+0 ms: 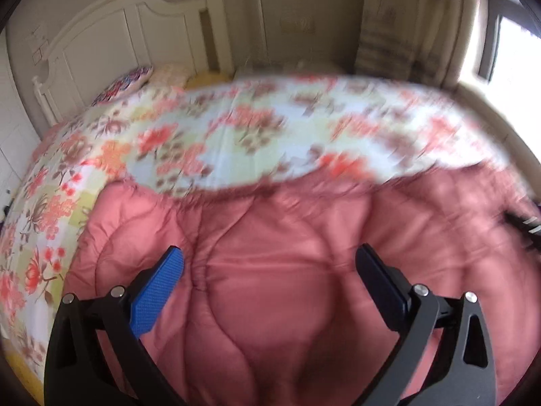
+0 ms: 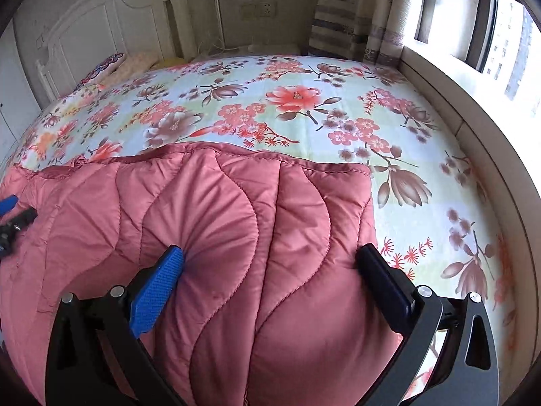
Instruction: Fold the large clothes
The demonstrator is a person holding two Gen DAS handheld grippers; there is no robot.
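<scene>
A large pink quilted coat [image 2: 236,237] lies on the floral bed sheet [image 2: 304,108]; it also fills the lower left wrist view [image 1: 287,270]. My left gripper [image 1: 268,264] is open, its jaws wide apart just above the padded fabric. My right gripper [image 2: 268,264] is open, jaws wide apart over the coat's right part, its blue finger [image 2: 159,291] pressing a dent into the padding. The coat's right edge lies near the black finger [image 2: 385,287]. The left gripper shows at the left edge of the right wrist view [image 2: 13,216].
The bed has a white headboard [image 2: 94,23] and pillows [image 2: 111,64] at the far left. A window ledge [image 2: 449,108] and curtains [image 2: 355,17] run along the right. The left wrist view is motion-blurred. Bare sheet [image 1: 236,125] lies beyond the coat.
</scene>
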